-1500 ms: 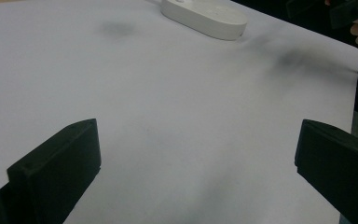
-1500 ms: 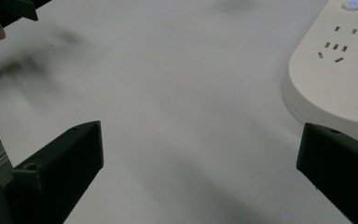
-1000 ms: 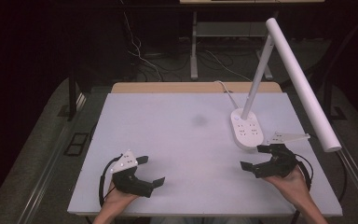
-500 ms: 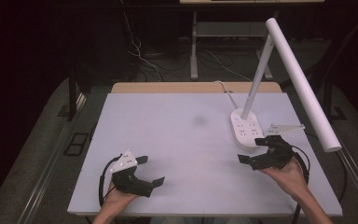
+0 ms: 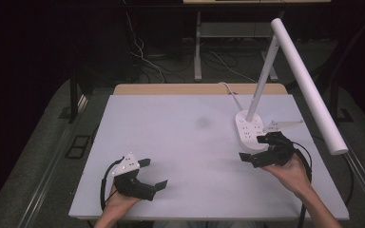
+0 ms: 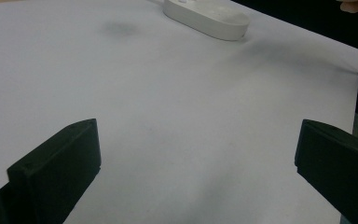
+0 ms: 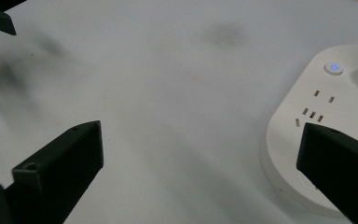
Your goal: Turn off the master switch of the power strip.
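- The right gripper [image 5: 255,148] sits at the right side of the table [image 5: 180,142], just beside the front edge of the lamp base [image 5: 248,133]; its jaws stand wide apart with nothing between them.
- From the right gripper view, one jaw lies over the bare table top and the other overlaps the near rim of the lamp base [image 7: 326,112], though I cannot tell whether it touches it.
- The lamp base is a white, rounded block with socket slots on top and a small button [image 7: 333,67] glowing blue near its far end.
- A slim white stem [image 5: 263,80] rises tilted from the base, and a long white tube, the lamp head [image 5: 309,85], slants down over the right edge of the table.
- A white cord [image 5: 229,90] runs from the base towards the back of the table.
- The left gripper [image 5: 153,173] is at the near left of the table, well apart from the lamp, and its jaws are also spread wide and hold nothing.
- In the left gripper view the lamp base [image 6: 207,16] shows far off across the table, with bare white surface in between.
- A faint dark smudge [image 5: 203,122] marks the table top near the middle, left of the lamp base.
- A hand [image 5: 292,173] holds the right gripper from below, and the other hand [image 5: 116,204] holds the left one.
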Tool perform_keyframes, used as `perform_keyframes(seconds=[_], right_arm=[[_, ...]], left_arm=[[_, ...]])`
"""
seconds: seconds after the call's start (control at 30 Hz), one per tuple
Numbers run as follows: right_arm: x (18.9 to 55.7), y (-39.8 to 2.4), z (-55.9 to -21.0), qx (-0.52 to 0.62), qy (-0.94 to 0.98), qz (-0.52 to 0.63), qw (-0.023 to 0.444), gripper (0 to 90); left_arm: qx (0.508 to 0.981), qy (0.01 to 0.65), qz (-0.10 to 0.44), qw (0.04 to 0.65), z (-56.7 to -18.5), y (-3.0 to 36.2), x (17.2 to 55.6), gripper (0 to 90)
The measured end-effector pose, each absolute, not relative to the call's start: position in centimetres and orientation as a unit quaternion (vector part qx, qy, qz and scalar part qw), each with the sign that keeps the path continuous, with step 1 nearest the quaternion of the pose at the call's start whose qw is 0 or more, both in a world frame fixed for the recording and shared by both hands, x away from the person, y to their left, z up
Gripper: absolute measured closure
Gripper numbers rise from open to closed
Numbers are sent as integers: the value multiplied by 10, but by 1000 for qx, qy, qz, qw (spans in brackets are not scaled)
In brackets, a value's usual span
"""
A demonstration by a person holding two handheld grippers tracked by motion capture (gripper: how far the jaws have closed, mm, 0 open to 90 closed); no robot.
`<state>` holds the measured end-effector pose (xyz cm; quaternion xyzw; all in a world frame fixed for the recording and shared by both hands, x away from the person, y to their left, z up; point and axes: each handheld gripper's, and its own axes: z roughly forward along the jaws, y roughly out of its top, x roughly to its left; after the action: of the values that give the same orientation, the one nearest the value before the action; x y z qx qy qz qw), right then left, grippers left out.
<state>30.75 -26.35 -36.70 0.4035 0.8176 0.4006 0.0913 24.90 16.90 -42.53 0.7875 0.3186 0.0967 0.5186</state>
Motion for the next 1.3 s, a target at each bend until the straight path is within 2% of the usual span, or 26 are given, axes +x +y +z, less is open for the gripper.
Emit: perform_keyframes(seconds=[1.3], right_arm=[[356, -256, -364, 423, 824, 362, 102, 0]], left_arm=[[787, 320, 97, 518, -425, 170, 249, 0]])
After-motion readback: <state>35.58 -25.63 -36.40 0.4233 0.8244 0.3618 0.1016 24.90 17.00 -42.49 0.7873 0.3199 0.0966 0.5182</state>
